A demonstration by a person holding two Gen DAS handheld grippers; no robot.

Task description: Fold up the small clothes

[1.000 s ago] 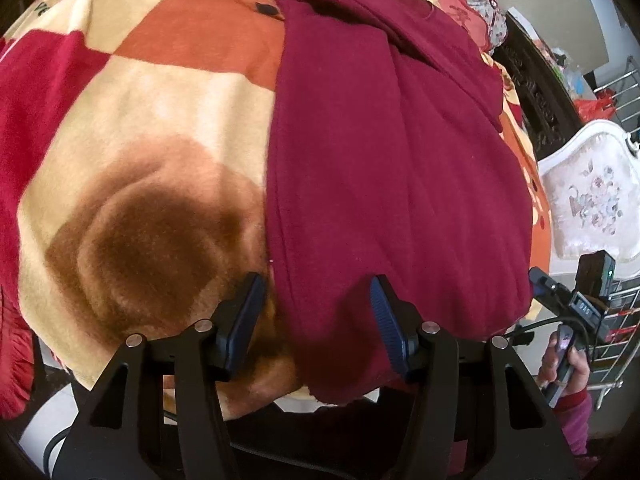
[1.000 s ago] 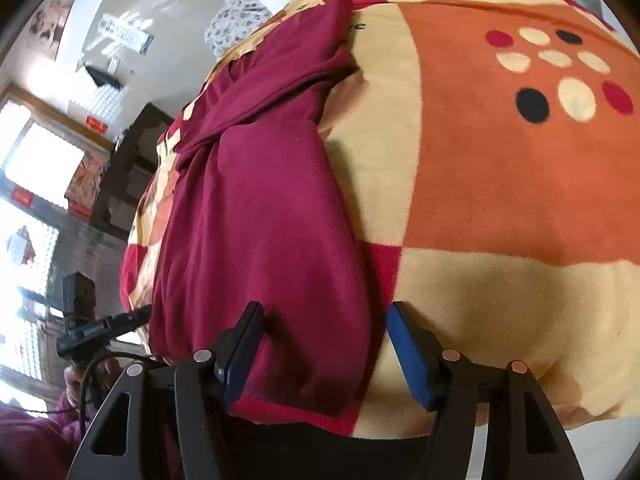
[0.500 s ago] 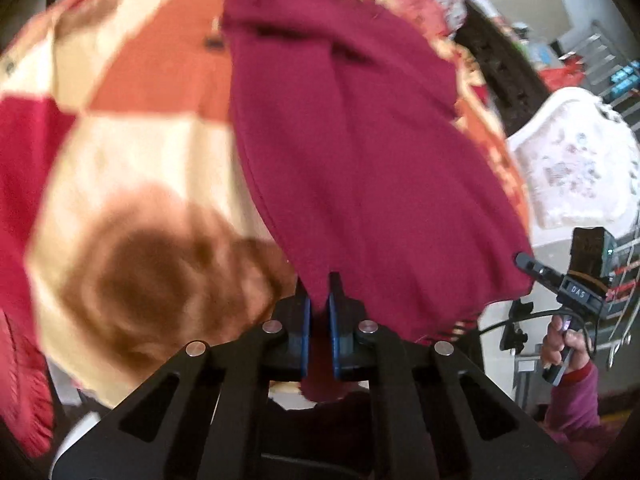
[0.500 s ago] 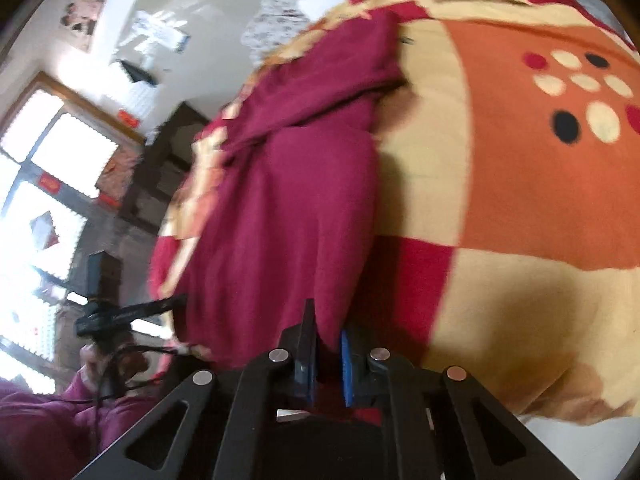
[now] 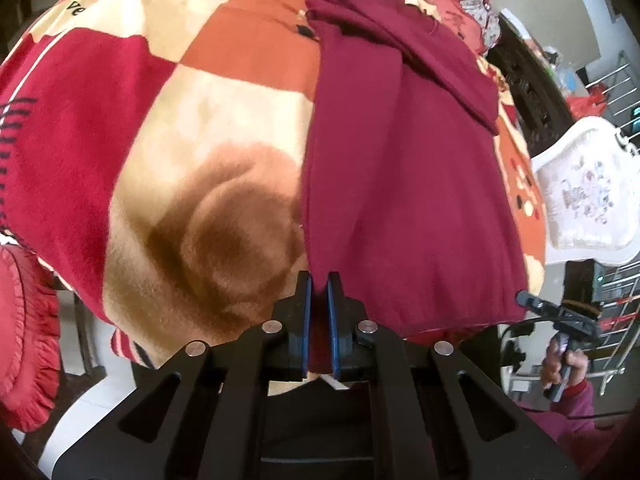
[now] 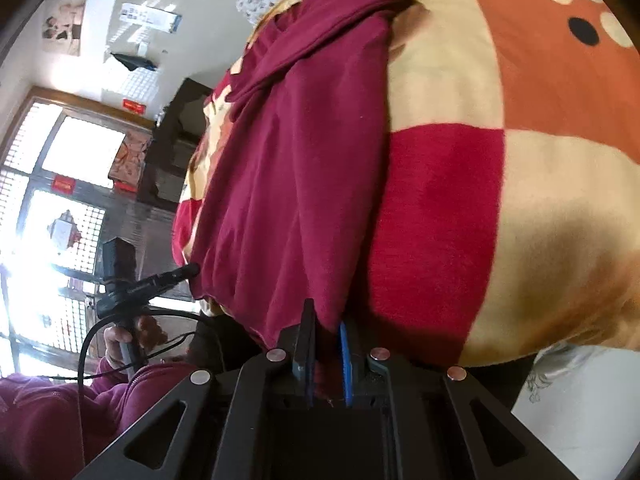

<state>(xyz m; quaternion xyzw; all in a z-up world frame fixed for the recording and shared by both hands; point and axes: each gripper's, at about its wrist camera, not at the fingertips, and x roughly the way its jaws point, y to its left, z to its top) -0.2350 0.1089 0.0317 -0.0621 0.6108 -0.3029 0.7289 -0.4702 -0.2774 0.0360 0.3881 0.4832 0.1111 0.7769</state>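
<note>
Left wrist view: the left gripper (image 5: 319,294) pinches the near left corner of the maroon garment (image 5: 404,184), which lies on the patterned blanket (image 5: 192,128).

Right wrist view: the right gripper (image 6: 326,330) clamps the garment's other near corner, its 2 blue pads (image 6: 345,344) nearly together.
</note>
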